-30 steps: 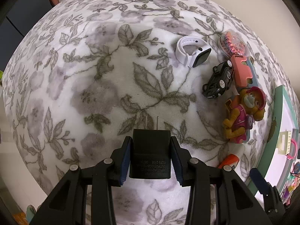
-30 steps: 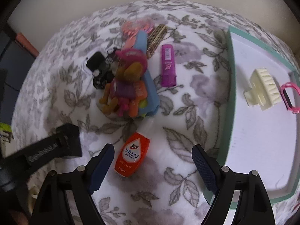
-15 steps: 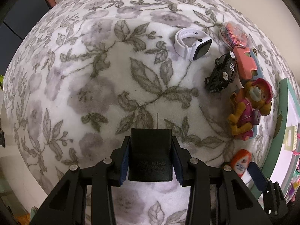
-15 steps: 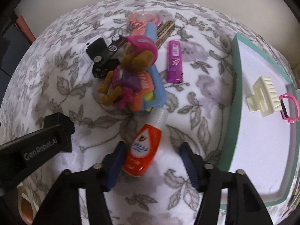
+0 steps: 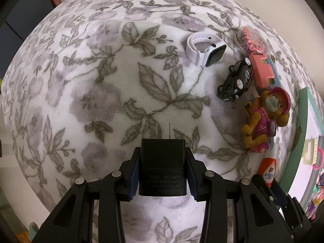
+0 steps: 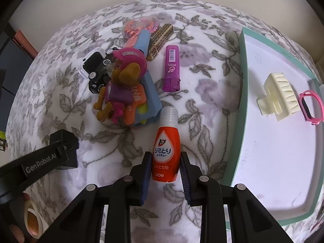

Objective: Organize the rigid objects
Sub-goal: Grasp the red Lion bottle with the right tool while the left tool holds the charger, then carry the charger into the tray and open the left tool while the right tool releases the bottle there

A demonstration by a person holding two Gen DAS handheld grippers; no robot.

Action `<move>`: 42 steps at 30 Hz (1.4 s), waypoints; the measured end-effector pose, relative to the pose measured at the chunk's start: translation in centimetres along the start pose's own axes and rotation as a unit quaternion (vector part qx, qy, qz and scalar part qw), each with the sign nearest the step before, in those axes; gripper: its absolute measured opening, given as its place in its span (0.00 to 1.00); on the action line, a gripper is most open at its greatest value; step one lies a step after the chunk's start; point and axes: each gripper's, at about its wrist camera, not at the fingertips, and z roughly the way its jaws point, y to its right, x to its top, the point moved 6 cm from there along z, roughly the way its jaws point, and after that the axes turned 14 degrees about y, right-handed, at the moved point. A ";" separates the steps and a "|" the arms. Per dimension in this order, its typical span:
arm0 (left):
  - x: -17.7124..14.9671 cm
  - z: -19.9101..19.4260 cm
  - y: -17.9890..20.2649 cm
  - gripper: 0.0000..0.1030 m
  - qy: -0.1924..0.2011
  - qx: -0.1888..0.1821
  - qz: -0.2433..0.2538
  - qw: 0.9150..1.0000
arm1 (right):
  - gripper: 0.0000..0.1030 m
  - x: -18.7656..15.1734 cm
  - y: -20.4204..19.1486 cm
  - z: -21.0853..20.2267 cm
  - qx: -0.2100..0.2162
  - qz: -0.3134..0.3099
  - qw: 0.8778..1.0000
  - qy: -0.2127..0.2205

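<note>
The right gripper (image 6: 166, 170) has an orange stain-remover bottle (image 6: 166, 151) between its blue pads, and its jaws are closing onto the lower body; the pads look to be touching its sides, though the fisheye leaves that contact a little uncertain. The bottle is small and pear-shaped, bright orange with a white drop-shaped label of Japanese lettering, the word LION near its base and a clear ribbed cap pointing away from the gripper. It lies on the floral blanket (image 6: 206, 85), just left of the teal-rimmed white tray (image 6: 243, 109), with its cap nearly reaching a heap of toys. In that heap, further from the tray, a brown dog figure in a pink helmet (image 6: 123, 77) lies over blue and orange puzzle pieces (image 6: 145, 97), beside a black toy car (image 6: 99, 75) and a white smartwatch (image 6: 91, 62). A purple lighter (image 6: 172, 68) lies between the heap and the tray. Inside the tray rest a cream hair claw (image 6: 279, 97) and a pink band (image 6: 311, 107). The left gripper (image 5: 163, 174) is clamped narrowly on a black plug adapter (image 5: 163, 168), prongs pointing forward, held well left of the tray.
</note>
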 end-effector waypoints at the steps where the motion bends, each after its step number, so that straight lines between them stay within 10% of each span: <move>1: 0.0 0.0 0.0 0.41 0.001 -0.004 -0.004 1.000 | 0.28 0.1 0.0 -0.1 0.002 0.002 1.000 0.000; 23: 5.5 -12.5 6.0 0.41 0.176 -0.104 0.031 0.978 | 0.21 4.5 2.6 -10.2 0.015 0.035 0.995 0.095; 42: -2.9 -11.6 20.7 0.40 0.121 -0.205 0.228 0.944 | 0.21 0.7 21.2 -11.2 -0.157 0.176 0.969 0.078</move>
